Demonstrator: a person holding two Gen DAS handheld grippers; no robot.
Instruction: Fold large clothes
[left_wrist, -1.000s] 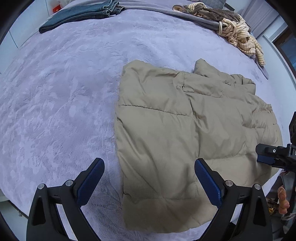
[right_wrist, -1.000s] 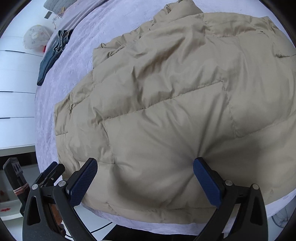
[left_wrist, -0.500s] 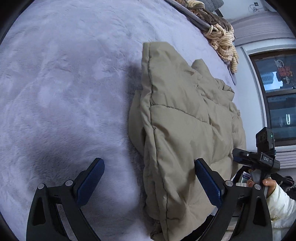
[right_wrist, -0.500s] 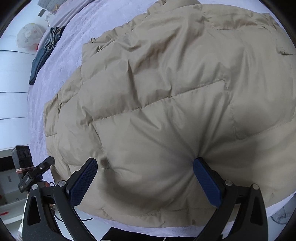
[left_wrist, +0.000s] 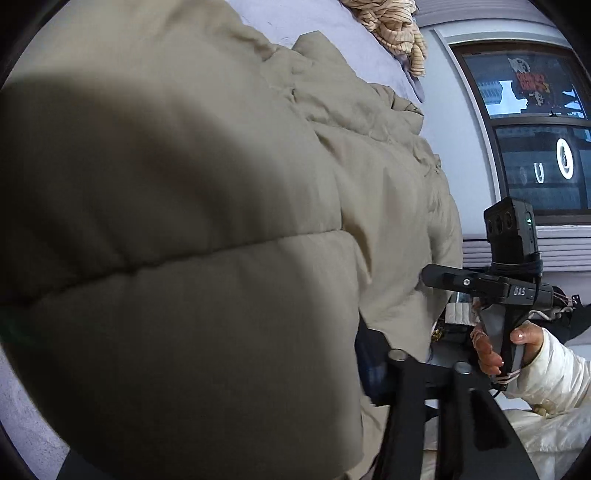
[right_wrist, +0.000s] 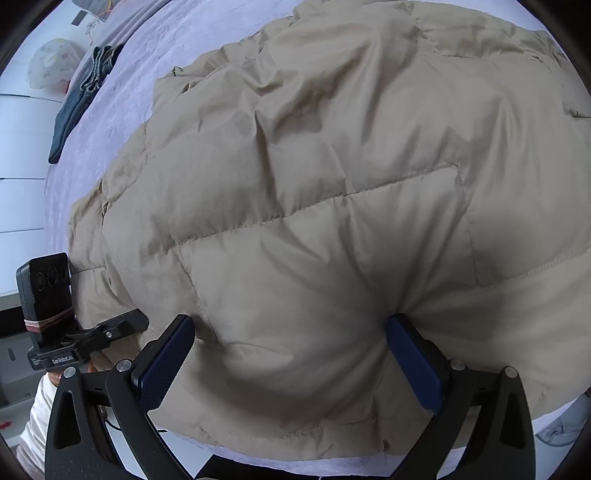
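The jacket (right_wrist: 332, 206) is lying on the bed (right_wrist: 122, 92), its near hem running along the bed's front edge, where only a thin strip of cover is showing below it. Its long axis is running from that edge away toward the far side, the rumpled far end pointing at the striped cloth (left_wrist: 399, 29) heaped near the wall. Bare cover is lying open to the left of the jacket as far as the jeans (right_wrist: 79, 103) at the bed's left border.

The right gripper (right_wrist: 291, 354) is standing with its jaws spread wide, the pads pushing down into the padding near the hem with a bulge of jacket between them, not pinched. The left gripper (right_wrist: 122, 326) is sitting at the jacket's left corner; its jaws have just been closing and a thick fold is filling the space between them, but whether they are gripping it I cannot tell. The right hand (left_wrist: 517, 350) is holding its handle off the bed's edge.
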